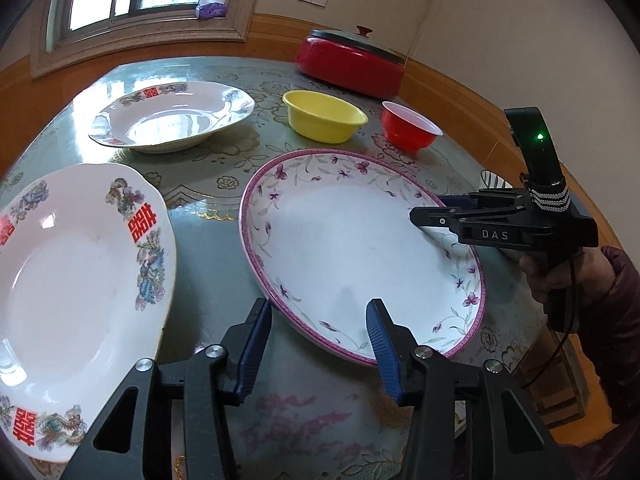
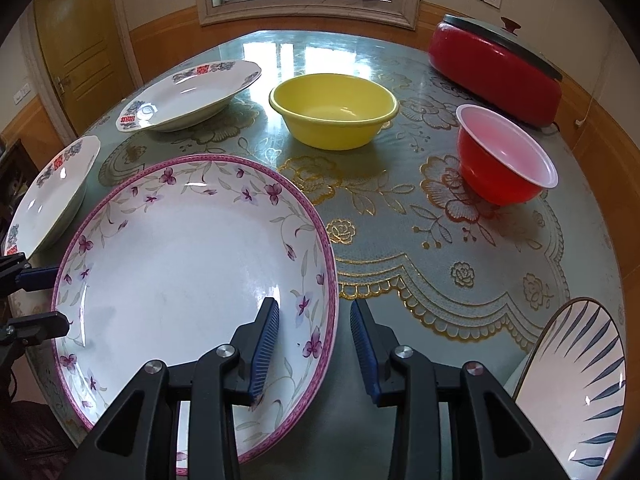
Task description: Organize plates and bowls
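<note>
I am straddling the pink-flowered plate (image 2: 188, 276) on the table (image 2: 400, 240) with both tools: my right gripper (image 2: 314, 344) and my left gripper (image 1: 320, 340) are each standing spread over opposite rims, pinching nothing. I am thinking both should close squarely before lifting level. Beyond the plate are sitting the yellow bowl (image 2: 334, 116) and red bowl (image 2: 504, 160); beside it, a red-lettered plate (image 1: 76, 280) is crowding the path.

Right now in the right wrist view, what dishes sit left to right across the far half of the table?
White plate with red characters → yellow bowl → red bowl. The red cooking pot sits behind, overlapping the red bowl's span, so I leave it out of the order.
</note>
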Available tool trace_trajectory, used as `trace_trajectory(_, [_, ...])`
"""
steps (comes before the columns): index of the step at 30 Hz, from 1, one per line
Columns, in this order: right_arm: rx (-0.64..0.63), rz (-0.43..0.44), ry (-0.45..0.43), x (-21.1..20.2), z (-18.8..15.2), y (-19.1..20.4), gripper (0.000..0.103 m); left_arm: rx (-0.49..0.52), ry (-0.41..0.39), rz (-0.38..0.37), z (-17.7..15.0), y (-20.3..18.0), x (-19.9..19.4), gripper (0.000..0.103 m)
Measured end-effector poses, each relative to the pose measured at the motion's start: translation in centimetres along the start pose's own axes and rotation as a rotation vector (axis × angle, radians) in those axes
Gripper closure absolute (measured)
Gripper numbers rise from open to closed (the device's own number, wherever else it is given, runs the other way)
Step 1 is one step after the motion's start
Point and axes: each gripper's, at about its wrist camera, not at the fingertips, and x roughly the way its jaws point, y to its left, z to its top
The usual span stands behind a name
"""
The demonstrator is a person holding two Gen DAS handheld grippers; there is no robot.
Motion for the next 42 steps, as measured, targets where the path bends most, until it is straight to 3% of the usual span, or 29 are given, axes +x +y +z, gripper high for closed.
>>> trace_trajectory(3, [0.01, 0.029, -0.012, 0.4, 0.3, 0.0, 0.067, -0.025, -0.002, 0.033, 0.2, 0.4, 0.2, 0.066])
trace_trajectory(11, [-0.018, 0.041, -0.019, 0.0, -0.3, 0.1, 0.068, -0.008, 0.035, 0.113, 1.0, 0.1, 2.0, 0.07])
trace_trajectory(24, [0.048, 0.049, -0.053, -1.1, -2.8, 1.9, 0.068, 0.029, 0.07, 0.159, -0.4, -0.3, -0.1, 0.071])
trace_trajectory(35, [0.062, 0.051, -0.065, -0.8, -2.3, 2.5, 0.074, -0.002, 0.061, 0.173, -1.0, 0.0, -0.9, 0.071])
trace_trajectory(42, [0.073, 0.008, -0.069, -0.5, -1.9, 2.9, 0.074, -0.008, 0.052, 0.197, -0.8, 0.1, -0.7, 0.071])
